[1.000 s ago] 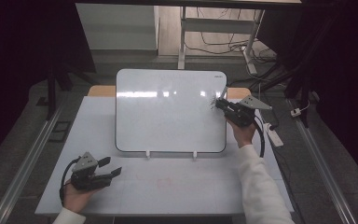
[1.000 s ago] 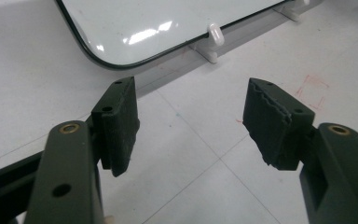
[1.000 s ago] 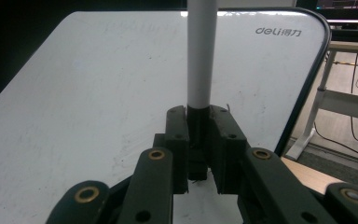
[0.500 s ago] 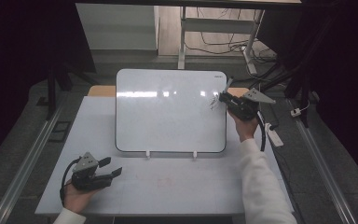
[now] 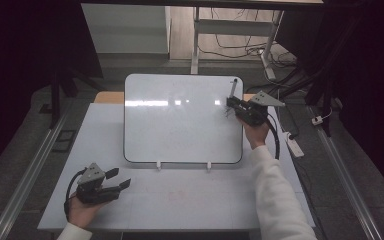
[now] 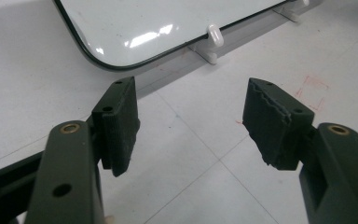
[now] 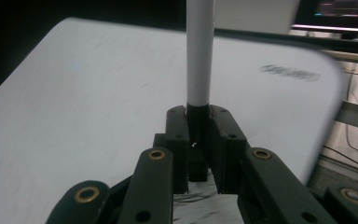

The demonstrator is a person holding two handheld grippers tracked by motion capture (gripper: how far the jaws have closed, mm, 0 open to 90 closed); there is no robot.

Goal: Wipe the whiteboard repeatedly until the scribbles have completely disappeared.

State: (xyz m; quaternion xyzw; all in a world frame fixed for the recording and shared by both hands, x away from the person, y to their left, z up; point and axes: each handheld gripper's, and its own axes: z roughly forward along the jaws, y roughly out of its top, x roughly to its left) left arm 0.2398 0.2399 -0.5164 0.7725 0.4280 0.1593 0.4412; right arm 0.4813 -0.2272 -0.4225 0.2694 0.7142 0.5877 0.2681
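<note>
Marker (image 7: 199, 51), a slim white cylinder with a black end, stands clenched in the right gripper (image 5: 234, 105) fingers (image 7: 177, 135) at the far right edge of the whiteboard (image 5: 180, 125). Whiteboard is glossy white, round-cornered, dark-rimmed, propped on small white clips (image 6: 214, 35). Left gripper (image 5: 117, 179) rests near left on the matte white surface (image 5: 190, 200), its ridged black fingers (image 6: 119, 123) released, nothing between them.

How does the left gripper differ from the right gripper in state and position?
The left gripper has open, empty jaws; the right gripper is shut on a white marker pen with a black end. The left rests low on the white table; the right is over the white whiteboard. Both are black and hand-held.
</note>
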